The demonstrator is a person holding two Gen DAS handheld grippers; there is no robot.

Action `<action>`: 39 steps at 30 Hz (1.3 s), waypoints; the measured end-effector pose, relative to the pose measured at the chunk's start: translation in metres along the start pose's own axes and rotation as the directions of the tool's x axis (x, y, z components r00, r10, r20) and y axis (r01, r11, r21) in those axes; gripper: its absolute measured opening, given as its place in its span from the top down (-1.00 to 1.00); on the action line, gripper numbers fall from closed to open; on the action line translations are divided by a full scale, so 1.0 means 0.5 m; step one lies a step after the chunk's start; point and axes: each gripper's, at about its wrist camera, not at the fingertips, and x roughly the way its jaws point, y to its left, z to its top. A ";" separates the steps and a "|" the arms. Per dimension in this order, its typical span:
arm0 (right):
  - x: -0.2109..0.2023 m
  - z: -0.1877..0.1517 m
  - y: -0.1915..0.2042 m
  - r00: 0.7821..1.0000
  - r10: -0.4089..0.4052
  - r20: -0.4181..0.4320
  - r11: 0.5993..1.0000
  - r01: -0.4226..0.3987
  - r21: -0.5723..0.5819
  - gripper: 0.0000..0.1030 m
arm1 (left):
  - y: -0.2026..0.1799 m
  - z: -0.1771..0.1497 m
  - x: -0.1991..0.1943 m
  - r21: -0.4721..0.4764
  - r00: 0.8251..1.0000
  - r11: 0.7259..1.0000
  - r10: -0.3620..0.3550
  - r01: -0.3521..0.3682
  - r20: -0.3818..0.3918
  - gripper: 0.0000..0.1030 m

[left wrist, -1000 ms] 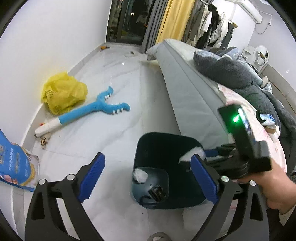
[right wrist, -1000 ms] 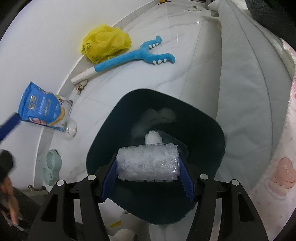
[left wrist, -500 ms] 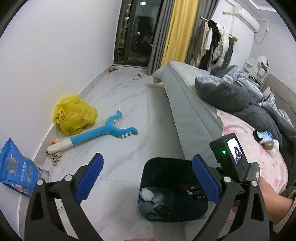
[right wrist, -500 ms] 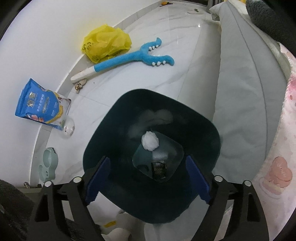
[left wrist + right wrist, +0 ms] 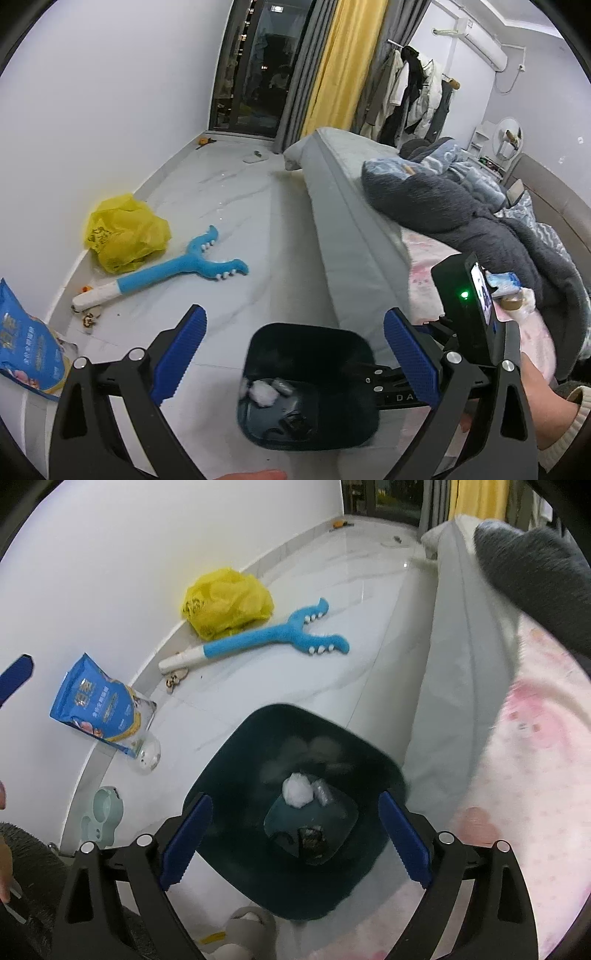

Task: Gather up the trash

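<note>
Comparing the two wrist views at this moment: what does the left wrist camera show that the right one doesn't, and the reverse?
Only the left wrist view shows the hanging clothes, the yellow curtain, the right gripper's body with its green light, and the wrapper on the bed.

Only the right wrist view shows the mint green holder on the floor and the slipper by the bin.

Both show the dark trash bin holding a white wad, the yellow bag, the blue toy, the blue pouch, and open, empty jaws.

light: dim, cool indoor | edges: fisheye-warped, dark vignette | blur: slight
</note>
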 end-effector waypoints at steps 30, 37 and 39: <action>-0.239 -0.045 -0.259 0.963 -0.122 0.240 0.987 0.093 0.129 -0.80 | -0.254 0.043 0.044 0.130 0.980 0.972 -0.199 0.197 -0.001 -0.92; -0.286 -0.066 -0.342 0.949 -0.165 0.269 0.978 0.122 0.171 -0.80 | -0.308 0.044 0.059 0.160 0.986 0.976 -0.157 0.145 0.060 -0.93; -0.296 -0.074 -0.367 0.946 -0.176 0.271 0.974 0.128 0.185 -0.80 | -0.319 0.044 0.058 0.183 0.984 0.977 -0.129 0.105 0.120 -0.93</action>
